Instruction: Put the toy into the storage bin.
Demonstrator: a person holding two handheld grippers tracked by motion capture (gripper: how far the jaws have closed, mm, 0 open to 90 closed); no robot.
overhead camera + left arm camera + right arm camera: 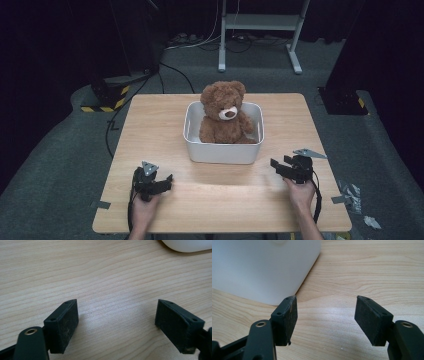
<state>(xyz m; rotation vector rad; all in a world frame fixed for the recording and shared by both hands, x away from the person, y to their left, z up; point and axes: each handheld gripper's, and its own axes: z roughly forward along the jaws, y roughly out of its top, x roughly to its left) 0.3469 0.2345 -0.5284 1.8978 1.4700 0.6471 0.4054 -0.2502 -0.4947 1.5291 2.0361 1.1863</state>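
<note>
**Both grippers spread wide, bear seated in bin**

While low at the lower left of the high view, left gripper (159, 182) held in a hand (144, 210) over the wooden table (150, 130), jaws released and gaping, bare wood grain between them in the left gripper view (116, 320). Nothing grasped. At centre, just above the middle of the frame, white bin (222, 150) standing on the table, brown teddy bear (225, 115) sitting upright inside, head above the rim. At the lower right, right gripper (281, 167) near the bin's right front corner, apart from it, jaws likewise released, nothing between them. Seen along those jaws, bin wall (262, 267) at upper left, corner just beyond the left pad (289, 320).
</note>
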